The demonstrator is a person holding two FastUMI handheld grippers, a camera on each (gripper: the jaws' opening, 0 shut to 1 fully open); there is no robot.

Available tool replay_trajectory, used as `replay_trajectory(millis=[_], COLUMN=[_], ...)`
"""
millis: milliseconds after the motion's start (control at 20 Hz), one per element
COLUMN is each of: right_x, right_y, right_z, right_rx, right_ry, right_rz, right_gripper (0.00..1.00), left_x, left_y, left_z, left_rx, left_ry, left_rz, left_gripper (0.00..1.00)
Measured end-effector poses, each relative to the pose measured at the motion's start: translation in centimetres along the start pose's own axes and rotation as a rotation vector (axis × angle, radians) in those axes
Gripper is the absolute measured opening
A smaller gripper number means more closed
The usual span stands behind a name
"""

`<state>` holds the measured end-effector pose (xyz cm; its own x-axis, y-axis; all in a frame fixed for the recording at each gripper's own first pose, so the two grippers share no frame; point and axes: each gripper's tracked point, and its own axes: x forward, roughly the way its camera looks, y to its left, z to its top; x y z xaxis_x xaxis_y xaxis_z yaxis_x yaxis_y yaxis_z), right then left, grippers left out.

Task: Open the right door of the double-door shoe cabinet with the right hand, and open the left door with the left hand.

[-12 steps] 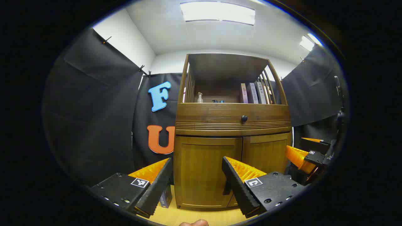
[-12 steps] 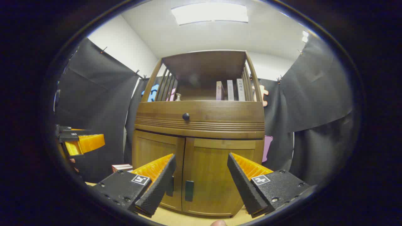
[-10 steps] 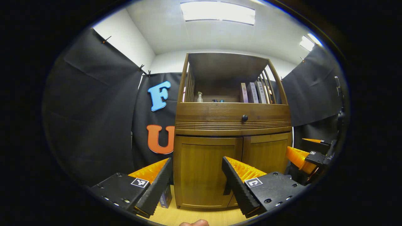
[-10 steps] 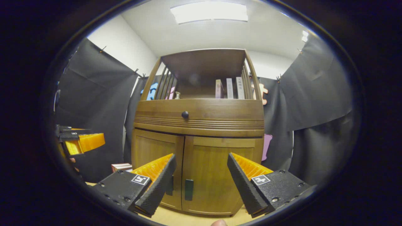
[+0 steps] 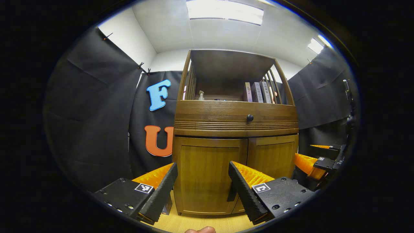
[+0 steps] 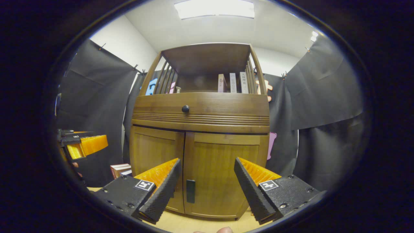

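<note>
Left gripper view: left door handle (image 5: 231, 191) half-hidden.

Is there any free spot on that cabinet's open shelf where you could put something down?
The shelf looks bare in the middle, between the bottle at its left and the books crowding its right. Below, both doors are shut.

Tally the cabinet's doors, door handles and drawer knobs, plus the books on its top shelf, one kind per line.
Cabinet doors: 2 (left, right)
Door handles in sight: 2
Drawer knob: 1
Upright books: 3
Total: 8
</note>
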<state>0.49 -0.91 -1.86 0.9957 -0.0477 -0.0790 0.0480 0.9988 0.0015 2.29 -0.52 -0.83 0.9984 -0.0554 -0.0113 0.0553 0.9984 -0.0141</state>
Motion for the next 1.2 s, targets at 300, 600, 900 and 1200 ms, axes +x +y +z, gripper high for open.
replay_trajectory(millis=[300,600,900,1200], right_x=[2.3,6.9,11.9,14.9], right_y=[1.6,2.6,4.7,4.8], right_z=[-2.9,-6.9,-13.4,-16.3], right_rx=[0.031,0.074,0.074,0.042], right_ry=[0.077,0.166,0.308,0.352], right_rz=[0.016,0.070,0.061,0.021], right_gripper=[1.00,1.00,0.89,0.67], left_x=[0.3,0.1,-0.6,-1.3], left_y=[0.7,1.8,3.9,6.0], left_z=[-0.1,-0.6,-1.2,-2.0], left_rx=[0.014,0.062,0.082,0.084], left_ry=[-0.001,0.009,0.018,0.055], left_rz=[0.009,0.017,0.050,0.095], left_gripper=[1.00,1.00,0.95,0.95])
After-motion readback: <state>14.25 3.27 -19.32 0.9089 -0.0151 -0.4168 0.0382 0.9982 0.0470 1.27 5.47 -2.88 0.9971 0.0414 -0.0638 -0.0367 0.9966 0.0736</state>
